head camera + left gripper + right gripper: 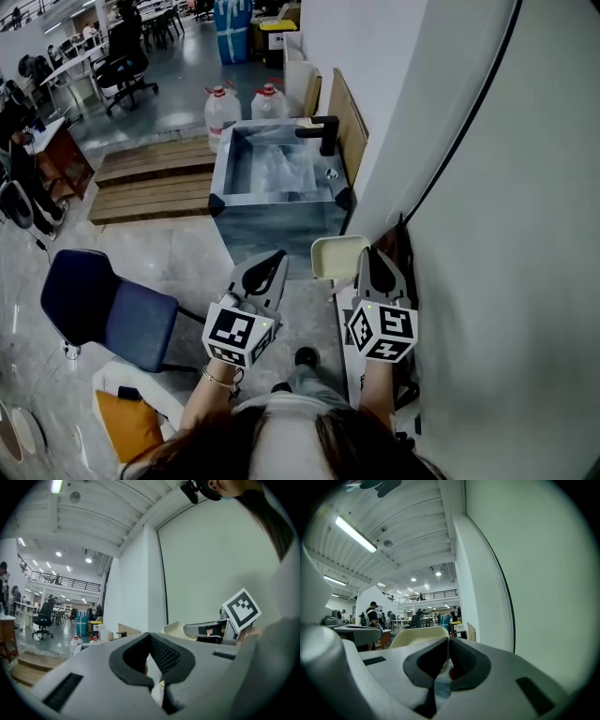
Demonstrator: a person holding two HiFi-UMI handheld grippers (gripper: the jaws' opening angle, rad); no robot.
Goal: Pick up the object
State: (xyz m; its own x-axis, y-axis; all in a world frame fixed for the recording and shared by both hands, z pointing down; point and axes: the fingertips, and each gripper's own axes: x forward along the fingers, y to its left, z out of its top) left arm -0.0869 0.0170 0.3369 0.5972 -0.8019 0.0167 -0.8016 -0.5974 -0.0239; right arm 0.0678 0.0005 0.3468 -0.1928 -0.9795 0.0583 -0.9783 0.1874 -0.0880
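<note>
Facing sink (272, 198), empty left hand-held gripper (278, 256)

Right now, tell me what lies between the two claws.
In the head view, a cream chair shows between the left claw and the right claw, lower down than both. Both claws are shut, holding nothing.

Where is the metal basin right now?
Head view, upper centre: the metal basin stands beside the white wall, two water jugs behind it, wooden pallets at its left, a cream chair near its front.

Left tool (277, 255), right tool (373, 253): jaws together.
</note>
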